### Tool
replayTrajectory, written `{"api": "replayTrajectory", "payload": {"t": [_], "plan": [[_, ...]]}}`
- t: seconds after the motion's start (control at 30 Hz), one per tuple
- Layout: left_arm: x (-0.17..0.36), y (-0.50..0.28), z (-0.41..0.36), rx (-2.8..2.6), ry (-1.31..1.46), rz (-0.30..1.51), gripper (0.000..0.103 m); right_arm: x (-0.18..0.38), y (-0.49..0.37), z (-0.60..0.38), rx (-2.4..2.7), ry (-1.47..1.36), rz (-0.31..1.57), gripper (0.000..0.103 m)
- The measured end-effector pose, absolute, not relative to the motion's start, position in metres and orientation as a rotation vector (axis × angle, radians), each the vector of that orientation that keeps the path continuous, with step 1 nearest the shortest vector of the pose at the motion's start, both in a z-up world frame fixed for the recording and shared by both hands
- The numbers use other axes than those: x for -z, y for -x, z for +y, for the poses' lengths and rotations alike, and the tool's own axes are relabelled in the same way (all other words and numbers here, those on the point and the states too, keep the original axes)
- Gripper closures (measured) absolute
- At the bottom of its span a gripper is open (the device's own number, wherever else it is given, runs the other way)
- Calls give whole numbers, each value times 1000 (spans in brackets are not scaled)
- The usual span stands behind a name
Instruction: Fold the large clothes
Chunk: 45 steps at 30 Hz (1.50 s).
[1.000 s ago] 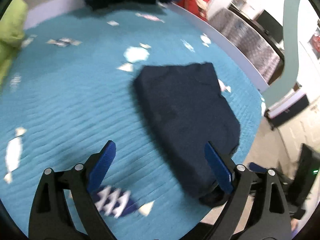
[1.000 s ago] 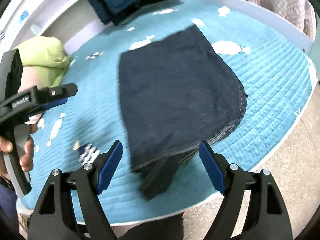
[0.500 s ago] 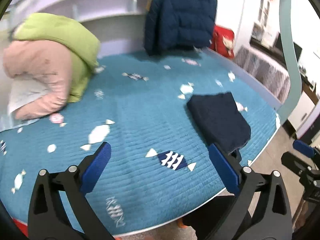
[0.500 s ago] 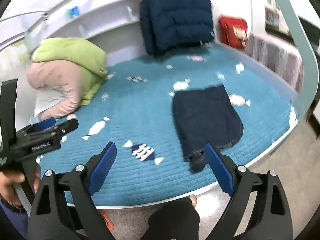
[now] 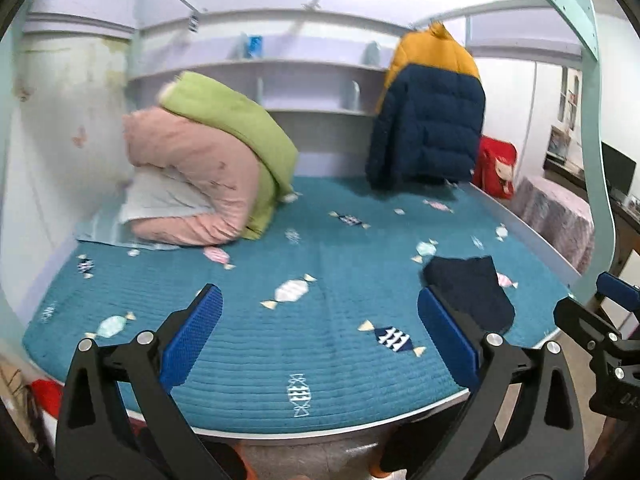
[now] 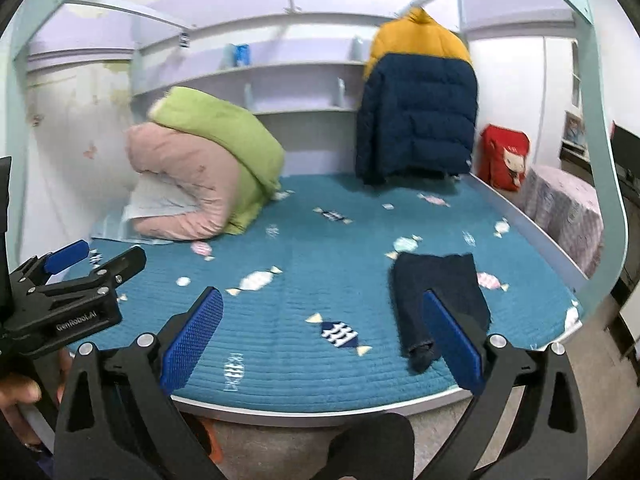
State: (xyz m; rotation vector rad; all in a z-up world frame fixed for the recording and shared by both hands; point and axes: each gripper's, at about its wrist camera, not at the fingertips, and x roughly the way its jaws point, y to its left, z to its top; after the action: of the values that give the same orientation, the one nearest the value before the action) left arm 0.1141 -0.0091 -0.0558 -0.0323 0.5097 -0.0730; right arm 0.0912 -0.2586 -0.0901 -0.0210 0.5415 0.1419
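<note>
At the bed's near right corner, the folded dark garment lies flat. Both units have pulled well back since a second ago: left hand-held gripper and right hand-held gripper gape wide, holding nothing. Fold looks finished. No containers visible; jacket hangs behind.

Left of the folded dark garment, the teal bedspread lies open and flat. Far beyond it, the rolled pink-and-green bedding and hanging puffer jacket block the headboard end.
</note>
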Motion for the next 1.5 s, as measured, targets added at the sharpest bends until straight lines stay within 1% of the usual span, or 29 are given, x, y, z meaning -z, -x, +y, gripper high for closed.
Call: {"api": "replayTrajectory", "payload": {"t": [0.17,0.27,0.53,0.97,1.5], "plan": [[39,-79,0,51,46,460,5,73,-71,-244,-176,40,484,7],[25,-61,2,13,25,398,5,64,-60,-239,-184,49,443,7],[4,-34,-2,-26,-10,306,5,49,-46,-239,-199,50,373,7],[-2,-29,-16,2,-11,291,5,47,-37,-240,-159,56,310,7],[-5,-28,-23,1,-16,260,5,46,-29,-240,-146,36,297,7]]}}
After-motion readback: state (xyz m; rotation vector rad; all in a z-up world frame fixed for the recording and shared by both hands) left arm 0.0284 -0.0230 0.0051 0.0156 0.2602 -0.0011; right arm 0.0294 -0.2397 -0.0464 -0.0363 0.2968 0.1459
